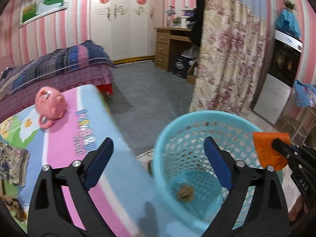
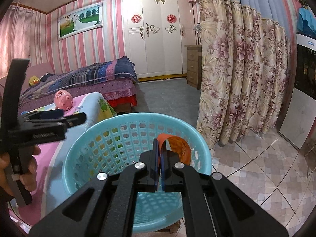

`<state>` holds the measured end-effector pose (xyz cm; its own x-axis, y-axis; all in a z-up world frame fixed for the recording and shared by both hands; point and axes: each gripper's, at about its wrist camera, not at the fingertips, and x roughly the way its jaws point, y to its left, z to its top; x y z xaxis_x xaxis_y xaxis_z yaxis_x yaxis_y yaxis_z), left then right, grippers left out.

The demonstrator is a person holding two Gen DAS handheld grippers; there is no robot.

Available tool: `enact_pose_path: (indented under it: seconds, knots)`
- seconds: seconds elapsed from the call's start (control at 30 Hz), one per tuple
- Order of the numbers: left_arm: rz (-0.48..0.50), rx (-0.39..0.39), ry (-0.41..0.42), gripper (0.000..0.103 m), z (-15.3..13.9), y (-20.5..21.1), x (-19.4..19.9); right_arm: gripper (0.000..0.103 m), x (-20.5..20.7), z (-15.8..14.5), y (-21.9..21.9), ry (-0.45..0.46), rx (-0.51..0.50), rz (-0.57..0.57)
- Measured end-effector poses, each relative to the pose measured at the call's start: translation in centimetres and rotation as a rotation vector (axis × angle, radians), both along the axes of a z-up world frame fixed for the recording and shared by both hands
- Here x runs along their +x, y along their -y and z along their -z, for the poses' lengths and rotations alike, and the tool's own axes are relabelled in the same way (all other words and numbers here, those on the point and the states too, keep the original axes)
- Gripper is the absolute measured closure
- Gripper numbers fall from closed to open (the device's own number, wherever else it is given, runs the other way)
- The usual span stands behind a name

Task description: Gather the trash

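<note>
A light blue plastic basket (image 1: 167, 130) stands on the floor beside the table; it also shows in the right wrist view (image 2: 79, 144). A crumpled brown scrap (image 1: 185, 193) lies on its bottom. My right gripper (image 2: 159, 148) is shut on an orange wrapper (image 2: 178, 145) and holds it over the basket's mouth; from the left wrist view the wrapper (image 1: 266, 148) hangs at the basket's right rim. My left gripper (image 1: 158, 152) is open and empty, above the table edge and the basket's left rim. It also shows in the right wrist view (image 2: 65, 118).
A table with a pink and blue cartoon cloth (image 1: 65, 138) is at left, bearing a pink pig-shaped toy (image 1: 50, 103). A bed (image 1: 55, 67), a white wardrobe (image 1: 128, 19), a wooden desk (image 1: 167, 45) and a floral curtain (image 1: 227, 63) surround the grey floor.
</note>
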<state>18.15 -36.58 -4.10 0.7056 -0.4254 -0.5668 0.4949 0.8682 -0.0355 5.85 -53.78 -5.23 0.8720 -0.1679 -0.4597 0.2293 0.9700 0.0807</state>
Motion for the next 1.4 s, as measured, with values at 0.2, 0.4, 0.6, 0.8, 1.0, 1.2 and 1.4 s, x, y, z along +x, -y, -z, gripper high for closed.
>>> enact_pose_path:
  seconds: [0.2,0.4,0.6,0.8,1.0,1.2,1.4]
  knots:
    - [-0.074,0.011,0.016,0.009,-0.1,-3.5,0.7,0.101,1.6,0.0,-0.8,-0.010,-0.003,-0.008]
    - [-0.102,0.015,0.039,0.007,-0.8,-5.2,0.1,0.099,3.7,1.2,-1.3,-0.107,-0.006,0.007]
    - [-0.104,0.020,0.062,0.007,-1.4,-6.4,-1.2,0.058,4.0,1.5,-1.5,-0.166,0.011,0.018]
    - [-0.118,0.010,0.065,0.006,-1.9,-7.8,-2.0,0.038,3.5,0.6,-2.0,-0.159,-0.015,0.039]
    - [-0.157,-0.027,0.046,0.006,-2.3,-10.2,-2.4,0.016,2.7,-0.3,-3.1,-0.126,-0.043,0.063]
    - [-0.183,-0.047,0.051,0.006,-3.5,-12.7,-3.7,0.008,1.4,-1.5,-5.4,-0.049,-0.050,0.052]
    - [-0.241,-0.038,0.107,0.006,-5.3,-16.7,-5.9,0.008,1.0,-2.8,-9.1,0.010,-0.064,0.014]
